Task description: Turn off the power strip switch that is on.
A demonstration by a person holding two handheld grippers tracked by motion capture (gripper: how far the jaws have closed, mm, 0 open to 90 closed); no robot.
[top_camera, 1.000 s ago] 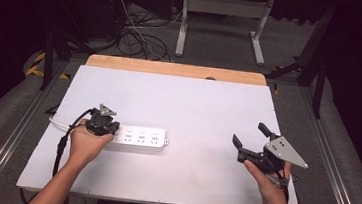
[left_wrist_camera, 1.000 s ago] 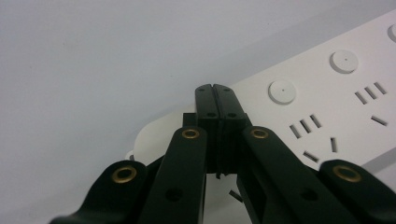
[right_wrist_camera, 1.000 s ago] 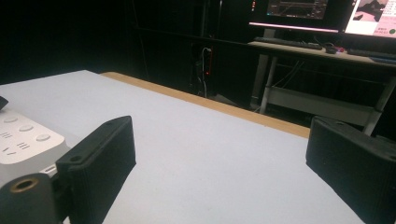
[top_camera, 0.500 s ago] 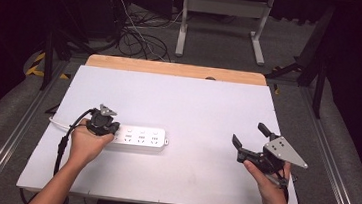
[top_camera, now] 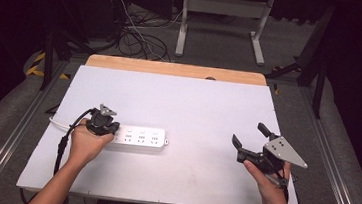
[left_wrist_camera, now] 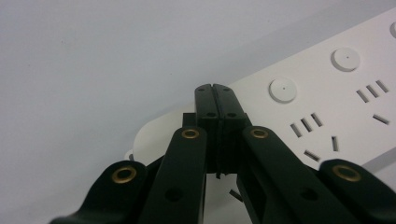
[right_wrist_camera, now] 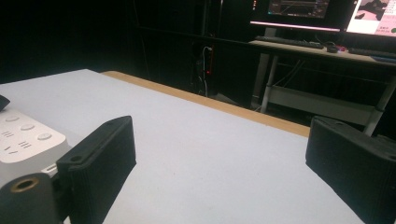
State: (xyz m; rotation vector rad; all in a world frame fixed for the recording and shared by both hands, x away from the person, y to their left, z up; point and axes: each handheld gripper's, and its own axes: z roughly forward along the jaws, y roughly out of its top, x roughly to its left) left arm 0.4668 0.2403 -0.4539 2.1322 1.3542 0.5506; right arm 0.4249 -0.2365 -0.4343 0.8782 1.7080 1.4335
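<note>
Nothing has shifted over the last second; both hands and the power strip [top_camera: 138,138] lie as they did, so whatever the job is, it is paused rather than advancing. The left gripper [left_wrist_camera: 216,95] has its jaws pressed together, empty, tips poised over the strip's near end just short of its round buttons; whether they touch it I cannot tell. The right gripper [top_camera: 249,140] is spread wide, holding nothing, above the surface [top_camera: 194,103]; the strip lies well off to its left.
</note>
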